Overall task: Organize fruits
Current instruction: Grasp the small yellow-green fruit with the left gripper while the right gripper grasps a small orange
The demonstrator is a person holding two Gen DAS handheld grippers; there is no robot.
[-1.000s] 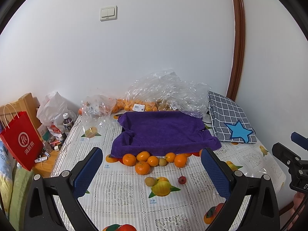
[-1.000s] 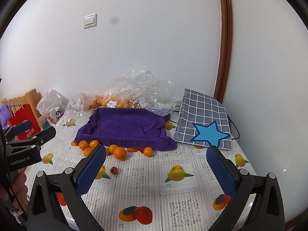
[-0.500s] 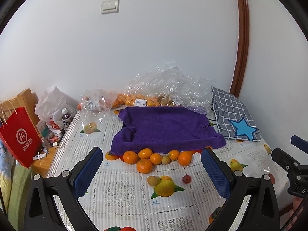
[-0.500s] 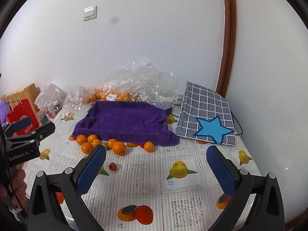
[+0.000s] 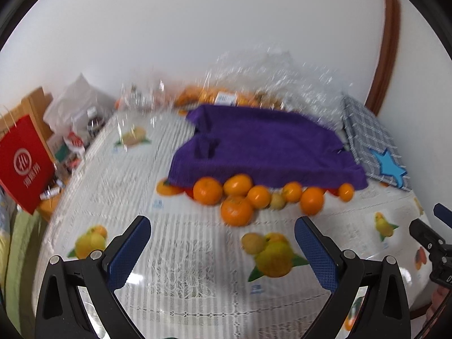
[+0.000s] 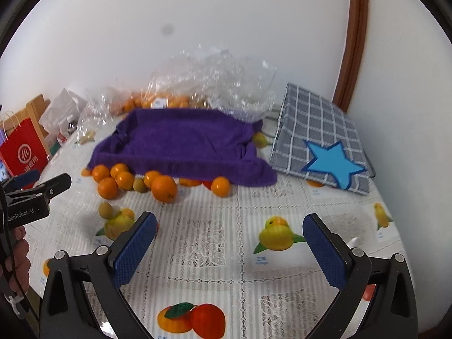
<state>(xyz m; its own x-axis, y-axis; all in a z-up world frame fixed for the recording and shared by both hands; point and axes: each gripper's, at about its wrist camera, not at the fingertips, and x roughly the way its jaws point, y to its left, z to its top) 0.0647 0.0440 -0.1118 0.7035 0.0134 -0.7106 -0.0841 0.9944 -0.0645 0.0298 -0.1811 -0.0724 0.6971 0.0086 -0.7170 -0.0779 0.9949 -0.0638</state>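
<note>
Left gripper (image 5: 221,250) spread wide, nothing between the blue pads, held above the fruit-print tablecloth (image 5: 180,276) near its front edge. Right gripper (image 6: 230,247) likewise agape and empty, over the same cloth. Loose oranges (image 5: 236,195) clustered against the near hem of the purple towel (image 5: 262,147), mid-table; one small brownish-green fruit (image 6: 105,209) apart, closer to the front. More oranges in the clear plastic bag (image 6: 209,84) along the back edge by the wall. Grey checked cushion with blue star (image 6: 322,144) at the right edge; red paper bag (image 5: 24,163) off the left edge. Left view blurred.
</note>
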